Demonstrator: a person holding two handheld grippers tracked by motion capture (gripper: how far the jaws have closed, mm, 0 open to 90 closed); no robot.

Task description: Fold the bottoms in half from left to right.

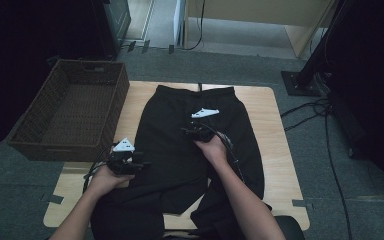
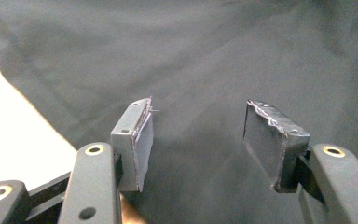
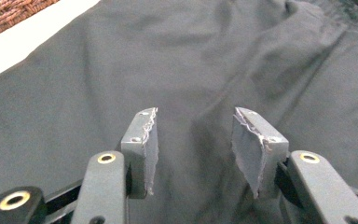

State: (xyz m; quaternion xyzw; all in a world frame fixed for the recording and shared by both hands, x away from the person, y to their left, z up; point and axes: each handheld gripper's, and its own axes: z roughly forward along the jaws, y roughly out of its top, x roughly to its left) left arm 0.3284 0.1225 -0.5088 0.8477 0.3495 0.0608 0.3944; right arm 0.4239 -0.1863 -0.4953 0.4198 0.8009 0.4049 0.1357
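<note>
A pair of black trousers [image 1: 180, 150] lies flat on the wooden table [image 1: 275, 150], waistband at the far side and legs running toward the person. My left gripper [image 1: 142, 165] hovers at the trousers' left edge, pointing right, jaws open with nothing between them; in the left gripper view [image 2: 198, 140] the dark cloth [image 2: 223, 60] lies under the pads. My right gripper [image 1: 186, 132] is over the middle of the trousers, below the waistband. Its jaws stand open over the fabric [image 3: 205, 60] with a clear gap [image 3: 193, 149] and nothing held.
A brown wicker basket [image 1: 30, 135] sits at the table's left side, partly overhanging it. Bare wood [image 2: 9, 130] shows left of the trousers. Cables [image 1: 310, 112] trail on the grey carpet at the right, near a dark stand base [image 1: 300, 82].
</note>
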